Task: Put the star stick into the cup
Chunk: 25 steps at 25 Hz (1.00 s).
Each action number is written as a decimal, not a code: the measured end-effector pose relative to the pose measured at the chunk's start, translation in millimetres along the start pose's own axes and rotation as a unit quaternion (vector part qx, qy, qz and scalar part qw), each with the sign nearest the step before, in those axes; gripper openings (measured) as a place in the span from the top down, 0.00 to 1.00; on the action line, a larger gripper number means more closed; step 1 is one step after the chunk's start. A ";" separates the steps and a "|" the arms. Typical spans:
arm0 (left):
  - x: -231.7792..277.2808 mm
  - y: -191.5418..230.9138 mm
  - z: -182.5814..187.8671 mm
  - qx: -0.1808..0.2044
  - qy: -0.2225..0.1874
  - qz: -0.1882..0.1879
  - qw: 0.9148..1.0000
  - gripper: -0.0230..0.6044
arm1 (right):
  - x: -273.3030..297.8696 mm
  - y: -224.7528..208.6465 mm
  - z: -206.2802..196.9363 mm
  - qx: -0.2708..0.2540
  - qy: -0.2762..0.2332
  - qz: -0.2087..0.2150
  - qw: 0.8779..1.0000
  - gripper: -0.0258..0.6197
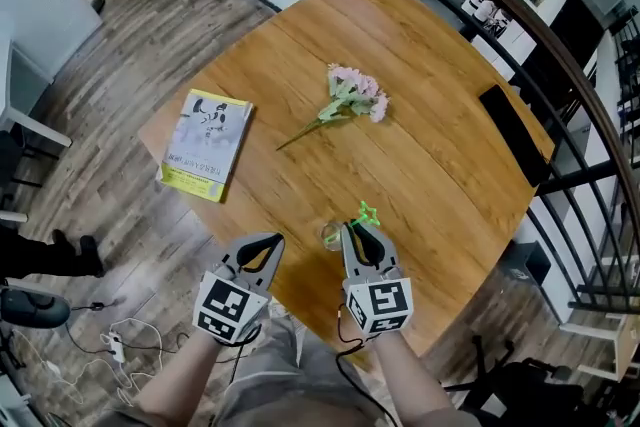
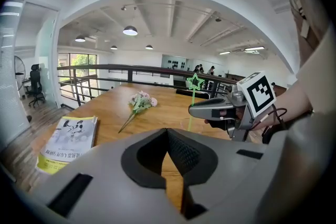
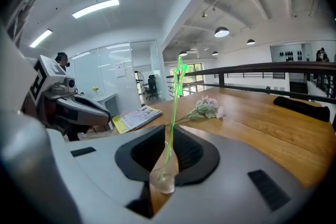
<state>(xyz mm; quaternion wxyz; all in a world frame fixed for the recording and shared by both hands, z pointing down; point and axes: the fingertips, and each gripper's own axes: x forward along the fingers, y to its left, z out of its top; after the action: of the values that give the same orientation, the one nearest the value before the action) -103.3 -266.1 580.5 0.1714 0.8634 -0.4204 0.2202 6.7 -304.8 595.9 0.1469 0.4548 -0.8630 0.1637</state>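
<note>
A thin green star stick (image 1: 367, 212) stands upright at the near edge of the round wooden table (image 1: 430, 155). My right gripper (image 1: 358, 227) is shut on its shaft. In the right gripper view the star stick (image 3: 178, 78) runs down between the closed jaws of the right gripper (image 3: 171, 132), and its lower end sits in a small clear glass cup (image 3: 161, 180) below them. The cup (image 1: 331, 235) stands just left of the right gripper's tip. My left gripper (image 1: 268, 241) hovers a little to the left, shut and empty. From it I see the star (image 2: 195, 82) above the right gripper (image 2: 192, 109).
A yellow-edged booklet (image 1: 207, 143) lies at the table's left. A pink artificial flower sprig (image 1: 355, 95) lies mid-table. A flat black object (image 1: 512, 130) rests at the right edge, next to a dark railing (image 1: 560, 45). Cables (image 1: 110, 345) trail on the floor.
</note>
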 end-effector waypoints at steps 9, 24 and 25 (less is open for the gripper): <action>-15.5 -4.3 11.3 0.004 -0.016 0.017 1.000 0.94 | -13.5 7.8 11.4 -0.004 0.014 0.020 1.000 0.58; -68.3 -10.6 105.2 0.057 -0.105 0.051 0.992 0.94 | -95.3 19.0 143.8 -0.054 -0.121 0.032 0.991 0.80; -73.3 -11.4 113.2 0.064 -0.113 0.053 0.990 0.94 | -101.9 22.3 154.1 -0.060 -0.133 0.035 0.989 0.82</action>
<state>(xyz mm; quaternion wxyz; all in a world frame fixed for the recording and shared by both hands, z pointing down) -107.7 -266.3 445.3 0.0556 0.8685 -0.4669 0.1569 27.4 -282.0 412.3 0.0524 0.4320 -0.8987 0.0549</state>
